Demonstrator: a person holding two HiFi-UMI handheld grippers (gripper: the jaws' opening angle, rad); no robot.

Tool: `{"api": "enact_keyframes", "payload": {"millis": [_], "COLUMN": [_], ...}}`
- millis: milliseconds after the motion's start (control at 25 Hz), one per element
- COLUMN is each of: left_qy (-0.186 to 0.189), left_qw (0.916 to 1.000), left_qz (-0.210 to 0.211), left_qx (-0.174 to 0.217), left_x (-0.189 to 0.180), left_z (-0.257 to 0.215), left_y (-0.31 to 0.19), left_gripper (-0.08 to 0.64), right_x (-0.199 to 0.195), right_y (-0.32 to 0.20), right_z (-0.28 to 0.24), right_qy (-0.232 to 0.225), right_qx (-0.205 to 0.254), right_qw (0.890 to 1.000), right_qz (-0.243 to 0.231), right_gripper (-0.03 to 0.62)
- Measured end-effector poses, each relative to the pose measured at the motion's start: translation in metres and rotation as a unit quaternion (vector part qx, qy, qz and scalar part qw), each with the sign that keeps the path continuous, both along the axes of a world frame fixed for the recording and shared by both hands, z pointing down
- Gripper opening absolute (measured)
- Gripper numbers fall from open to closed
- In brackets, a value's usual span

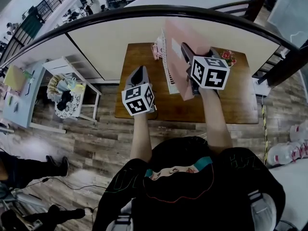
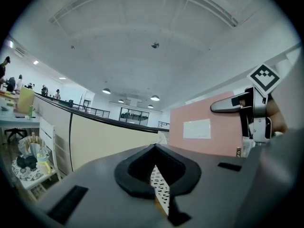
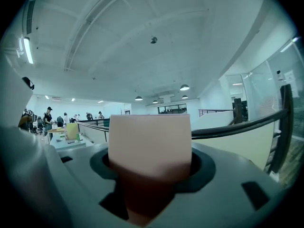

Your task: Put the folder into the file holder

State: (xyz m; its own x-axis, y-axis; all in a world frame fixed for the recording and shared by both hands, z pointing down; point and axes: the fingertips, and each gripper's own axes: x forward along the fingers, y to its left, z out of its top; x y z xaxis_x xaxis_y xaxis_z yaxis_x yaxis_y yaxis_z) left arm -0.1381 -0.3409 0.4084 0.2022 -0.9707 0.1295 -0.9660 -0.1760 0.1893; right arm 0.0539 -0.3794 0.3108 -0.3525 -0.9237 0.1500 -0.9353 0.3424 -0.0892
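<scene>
A pink folder (image 1: 179, 64) stands upright over the wooden table (image 1: 236, 105), and my right gripper (image 1: 185, 49) is shut on its near edge. In the right gripper view the folder (image 3: 149, 144) fills the space between the jaws of the right gripper (image 3: 149, 172). A white perforated file holder (image 1: 166, 61) stands just left of the folder, touching or almost touching it. My left gripper (image 1: 140, 70) hovers left of the holder, apart from it, shut and empty. In the left gripper view, the holder (image 2: 160, 190) shows through the slit below the left gripper (image 2: 154, 148), and the folder (image 2: 199, 127) is at the right.
A small red flower ornament (image 1: 226, 57) and a pink item (image 1: 156, 49) sit at the table's far side. Behind the table runs a cream partition with a dark rail (image 1: 144, 13). A white stool (image 1: 72, 95) piled with things stands on the floor to the left.
</scene>
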Motion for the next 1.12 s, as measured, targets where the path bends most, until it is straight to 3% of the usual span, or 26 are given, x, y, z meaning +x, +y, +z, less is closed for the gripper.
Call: {"api": "enact_keyframes", "payload": {"millis": [680,1120], "left_qy": [-0.026,-0.04], "left_qw": [0.9993,0.9978], "left_qz": [-0.023,-0.039], "left_qx": [-0.015,-0.035], "left_x": [-0.028,-0.043], "left_z": [0.005,0.011], "left_y": [-0.03,-0.033], "left_gripper": [0.001,0.002], "right_x": [-0.018,-0.033], "right_y": [-0.062,-0.073], "right_z": [0.015,0.007], "right_qy": [0.004,0.011], "right_qx": [-0.006,0.066], "right_qw": [0.999,0.996], "right_qz": [0.049,0.064], "right_gripper": [0.285,0.284]}}
